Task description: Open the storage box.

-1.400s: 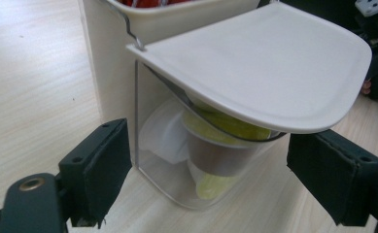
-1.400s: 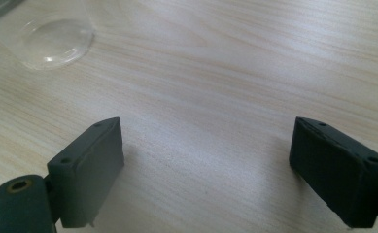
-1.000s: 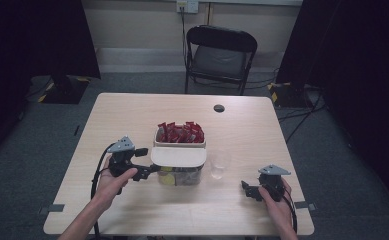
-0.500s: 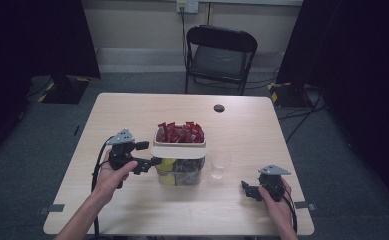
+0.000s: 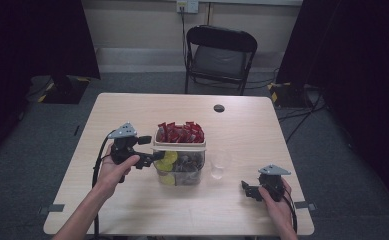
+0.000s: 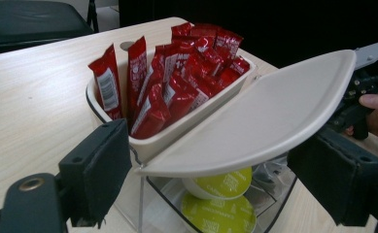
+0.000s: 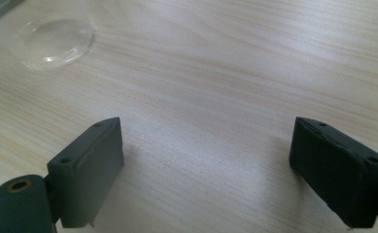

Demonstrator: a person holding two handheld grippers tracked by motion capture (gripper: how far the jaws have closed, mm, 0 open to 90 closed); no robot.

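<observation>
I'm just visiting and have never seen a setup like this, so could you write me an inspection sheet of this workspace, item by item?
Surface: pale wood-grain table, no spills seen.
Job's things: clear container holding yellow-green capsules; cream tray of red sachets on top; cream lid raised at a tilt.
Clutter: clear plastic cup beside the container; small dark disc near the far edge.
Grippers: left gripper at the container's lid edge, jaws apart; right gripper open, resting on the table.
Cables: black cable trails from the left gripper.
Surroundings: folding chair, dark curtains, grey floor.
</observation>
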